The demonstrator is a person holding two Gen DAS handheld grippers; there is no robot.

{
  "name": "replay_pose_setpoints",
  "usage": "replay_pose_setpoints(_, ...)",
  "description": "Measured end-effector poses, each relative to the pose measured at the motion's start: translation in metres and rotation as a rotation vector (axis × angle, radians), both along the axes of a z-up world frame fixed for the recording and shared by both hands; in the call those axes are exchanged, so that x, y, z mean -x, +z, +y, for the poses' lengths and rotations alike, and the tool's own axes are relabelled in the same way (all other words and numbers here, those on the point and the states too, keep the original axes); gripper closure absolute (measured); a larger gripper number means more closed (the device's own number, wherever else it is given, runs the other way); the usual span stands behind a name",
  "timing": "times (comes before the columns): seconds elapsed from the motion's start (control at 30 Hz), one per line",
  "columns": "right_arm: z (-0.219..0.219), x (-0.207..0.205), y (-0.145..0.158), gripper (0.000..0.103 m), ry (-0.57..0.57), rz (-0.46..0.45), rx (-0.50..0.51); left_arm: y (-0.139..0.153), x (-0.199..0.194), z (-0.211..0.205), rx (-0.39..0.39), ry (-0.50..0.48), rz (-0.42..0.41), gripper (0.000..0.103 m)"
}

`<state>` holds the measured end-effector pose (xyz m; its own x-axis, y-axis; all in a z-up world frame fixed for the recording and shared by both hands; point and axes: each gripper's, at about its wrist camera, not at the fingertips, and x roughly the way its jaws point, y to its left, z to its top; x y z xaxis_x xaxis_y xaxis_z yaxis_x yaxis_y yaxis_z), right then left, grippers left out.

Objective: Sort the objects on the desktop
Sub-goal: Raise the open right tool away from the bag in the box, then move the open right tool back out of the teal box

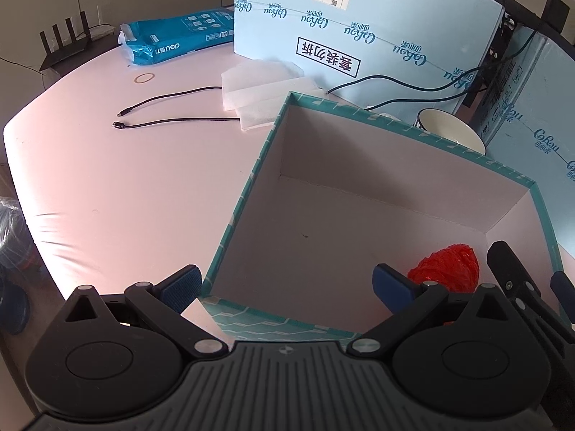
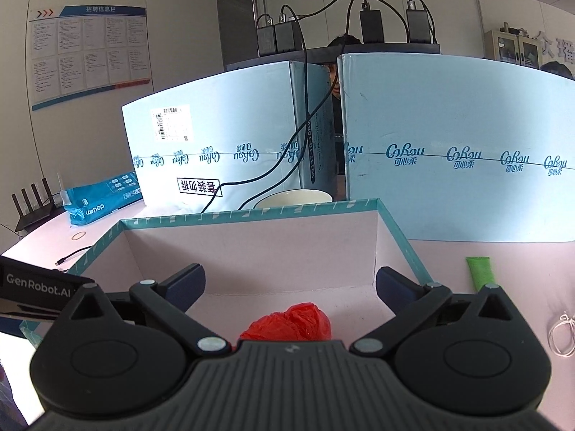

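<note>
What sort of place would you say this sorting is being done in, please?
Most likely an office. A notice board with printed sheets hangs on the wall, a router and a ream of printer paper sit on the table, and chargers line a partition.

One teal-rimmed box (image 1: 248, 186) is seen at centre, and one red crumpled bag (image 1: 447, 267) is counted inside it at 4 o'clock. Two pale blue cartons (image 2: 222, 143) are stood at 12 o'clock. One white bowl (image 1: 451, 129), one black cable (image 1: 172, 107), one blue paper ream (image 1: 172, 37), one router (image 1: 63, 45) and one green tube (image 2: 479, 273) are counted.
</note>
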<state>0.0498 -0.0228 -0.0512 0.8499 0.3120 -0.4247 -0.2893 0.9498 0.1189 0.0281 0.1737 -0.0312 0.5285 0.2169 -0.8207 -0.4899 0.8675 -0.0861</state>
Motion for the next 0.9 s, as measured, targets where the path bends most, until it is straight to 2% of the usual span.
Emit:
replay_pose_setpoints(0.3,-0.007,-0.003,-0.005,0.0,-0.091,0.104,0.005,-0.005,-0.005,-0.003,-0.008,-0.029,0.004,0.001)
replay_pose_setpoints(0.77,0.009,0.01,-0.006,0.0,-0.148,0.168,0.186,-0.007,-0.011,-0.007,-0.042,-0.031,-0.02,0.001)
replay_pose_setpoints(0.9,0.005,0.015,-0.005,0.0,-0.173,0.168,0.197,-0.008,-0.014,-0.013,-0.062,-0.042,-0.017,0.001)
